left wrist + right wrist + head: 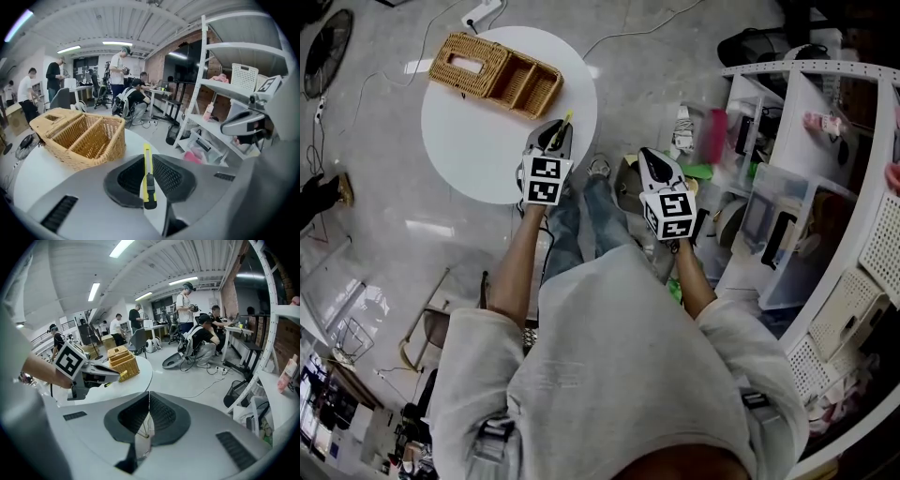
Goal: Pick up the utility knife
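The left gripper [149, 165] is clamped on the utility knife [149, 187]. The slim yellow body lies lengthwise between the pads, its tip poking out ahead of the jaws. The knife appears to hang just above the white table [478, 141]. The right gripper [149, 405] is off to the side over the floor, jaws pressed together on nothing.

The hold is narrow, on a smooth and thin handle, so a tilt or a jolt could let the knife slide forward out of the jaws or swing round between the pads. The black slider sits near the pads, and pressure there might push it along. The wicker basket [79, 136] stands ahead and to the left of the claw, where the protruding tip could catch it.

No brand or lettering is legible on the knife. The gripper cubes carry only black-and-white square markers.
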Tool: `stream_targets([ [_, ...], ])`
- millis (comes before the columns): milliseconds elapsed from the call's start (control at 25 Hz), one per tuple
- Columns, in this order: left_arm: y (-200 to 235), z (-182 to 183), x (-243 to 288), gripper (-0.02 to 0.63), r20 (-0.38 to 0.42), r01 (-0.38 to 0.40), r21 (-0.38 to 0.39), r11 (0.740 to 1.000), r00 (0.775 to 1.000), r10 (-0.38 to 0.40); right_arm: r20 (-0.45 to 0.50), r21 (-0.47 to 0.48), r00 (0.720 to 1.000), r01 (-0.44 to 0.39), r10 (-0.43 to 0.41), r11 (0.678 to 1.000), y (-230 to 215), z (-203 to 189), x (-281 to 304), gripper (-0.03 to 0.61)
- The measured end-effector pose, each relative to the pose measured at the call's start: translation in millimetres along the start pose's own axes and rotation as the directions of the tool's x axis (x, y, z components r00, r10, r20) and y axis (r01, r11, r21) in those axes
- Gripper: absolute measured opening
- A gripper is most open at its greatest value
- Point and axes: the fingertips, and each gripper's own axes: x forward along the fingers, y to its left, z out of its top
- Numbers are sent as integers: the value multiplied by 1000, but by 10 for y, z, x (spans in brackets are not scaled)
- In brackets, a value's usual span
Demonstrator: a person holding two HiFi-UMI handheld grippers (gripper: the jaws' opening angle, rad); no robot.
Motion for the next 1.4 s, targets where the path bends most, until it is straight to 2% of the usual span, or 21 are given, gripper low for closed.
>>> stream_targets([
  [240,52,135,-548,60,100,-22,-32,999,995,25,15,-21,1000,-20,20,1000,147,119,58,32],
  [720,301,202,-1439,60,200,-90,-123,988,973,114,78,-80,996,-47,53,996,523,540,64,32],
  [1080,625,762,-1859,60,332,-140,-103,985,929,166,216,-105,976,-10,32,994,668,1189,-80,32],
  [1280,707,1161,-1983,60,419,-156,-79,985,891,175,314,-123,949,19,21,992,654,1614,-174,32],
  [1400,714,1342,-2079,60,453,-161,-51,986,876,166,361,-137,932,38,14,990,675,1835,-267,31],
])
